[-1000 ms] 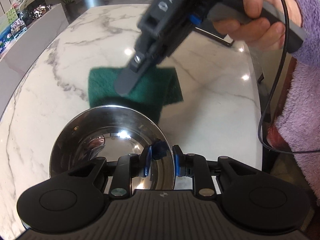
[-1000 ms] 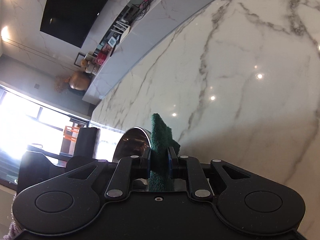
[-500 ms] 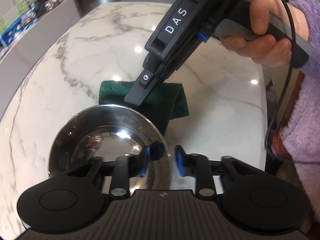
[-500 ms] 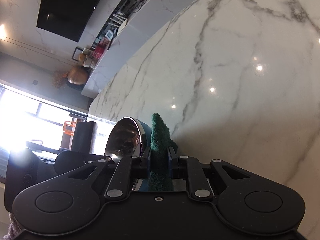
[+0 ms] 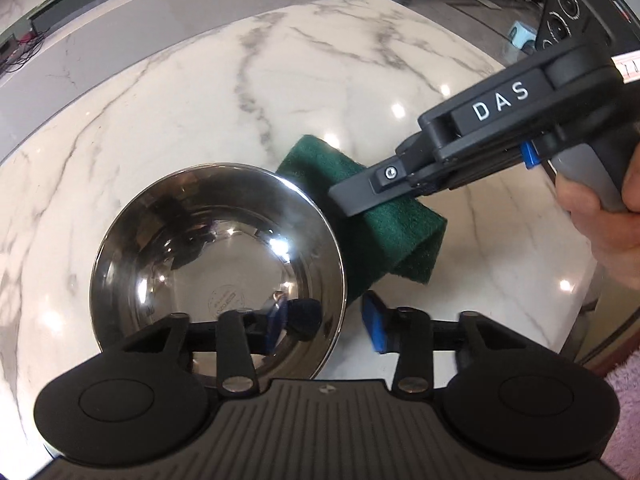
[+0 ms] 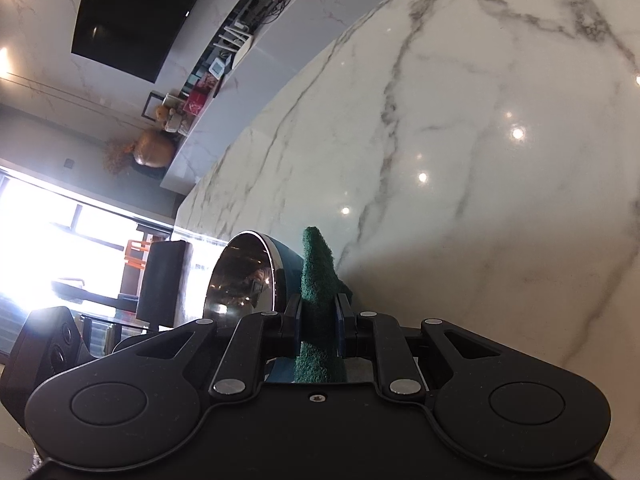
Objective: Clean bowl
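A shiny steel bowl (image 5: pixel 216 264) stands on the white marble table (image 5: pixel 200 100). My left gripper (image 5: pixel 324 326) straddles the bowl's right rim, one finger inside and one outside, with a clear gap between the outer pad and the rim. My right gripper (image 6: pixel 318 318) is shut on a folded green scouring pad (image 6: pixel 316 276). In the left wrist view the pad (image 5: pixel 400 236) hangs just right of the bowl, outside its rim. The bowl also shows in the right wrist view (image 6: pixel 244 276), left of the pad.
The marble table (image 6: pixel 480 160) stretches far beyond the bowl. A grey counter (image 5: pixel 100 52) with small items runs along the table's far side. The table's right edge (image 5: pixel 592 320) lies close to the person's hand.
The left gripper's jaws have widened around the bowl rim. The left wrist view has swung so the bowl sits more to the left. The right gripper with the pad has moved right and lower, beside the bowl.
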The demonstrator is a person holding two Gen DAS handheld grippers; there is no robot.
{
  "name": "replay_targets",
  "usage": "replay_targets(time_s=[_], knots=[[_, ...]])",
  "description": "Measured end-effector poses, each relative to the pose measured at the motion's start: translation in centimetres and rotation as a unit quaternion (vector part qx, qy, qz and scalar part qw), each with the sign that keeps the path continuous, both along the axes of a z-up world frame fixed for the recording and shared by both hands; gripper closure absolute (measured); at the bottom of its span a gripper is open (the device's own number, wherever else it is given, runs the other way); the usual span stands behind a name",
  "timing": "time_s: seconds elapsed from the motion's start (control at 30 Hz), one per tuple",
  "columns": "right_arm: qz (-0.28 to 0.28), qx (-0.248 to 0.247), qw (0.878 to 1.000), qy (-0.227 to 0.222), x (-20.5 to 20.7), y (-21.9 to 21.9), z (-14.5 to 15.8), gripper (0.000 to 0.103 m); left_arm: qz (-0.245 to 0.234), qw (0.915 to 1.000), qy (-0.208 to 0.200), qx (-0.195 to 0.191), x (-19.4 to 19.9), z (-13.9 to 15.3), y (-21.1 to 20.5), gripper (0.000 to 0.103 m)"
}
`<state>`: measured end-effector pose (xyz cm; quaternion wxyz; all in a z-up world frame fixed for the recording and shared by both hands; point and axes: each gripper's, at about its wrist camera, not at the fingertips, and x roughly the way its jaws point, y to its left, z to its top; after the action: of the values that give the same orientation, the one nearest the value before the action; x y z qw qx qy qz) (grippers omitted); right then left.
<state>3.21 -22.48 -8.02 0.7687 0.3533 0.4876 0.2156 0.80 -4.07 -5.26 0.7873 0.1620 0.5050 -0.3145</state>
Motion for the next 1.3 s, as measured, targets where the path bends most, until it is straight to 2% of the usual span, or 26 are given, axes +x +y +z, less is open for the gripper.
replay_targets(time_s=[0.2,0.43,0.6,0.87,1.3], knots=[[0.000,-0.005,1.000,-0.009,0.2,0.1,0.3,0.088,-0.022,0.9995,-0.022,-0.006,-0.5,0.4,0.3,0.086],[-0.003,-0.003,0.999,-0.050,0.2,-0.1,2.0,0.088,-0.086,0.9959,-0.029,-0.004,-1.3,0.5,1.2,0.087],[-0.011,0.011,0.999,-0.034,0.5,-0.7,1.3,0.088,-0.133,0.9906,-0.031,0.001,-1.7,0.2,1.0,0.087],[0.007,-0.006,1.000,0.001,1.0,0.6,-0.4,0.088,-0.191,0.9810,-0.035,0.006,-2.3,0.1,1.2,0.087],[-0.004,0.020,0.999,-0.033,0.3,-0.9,1.7,0.088,-0.226,0.9736,-0.034,0.011,-2.1,-0.4,1.0,0.087]])
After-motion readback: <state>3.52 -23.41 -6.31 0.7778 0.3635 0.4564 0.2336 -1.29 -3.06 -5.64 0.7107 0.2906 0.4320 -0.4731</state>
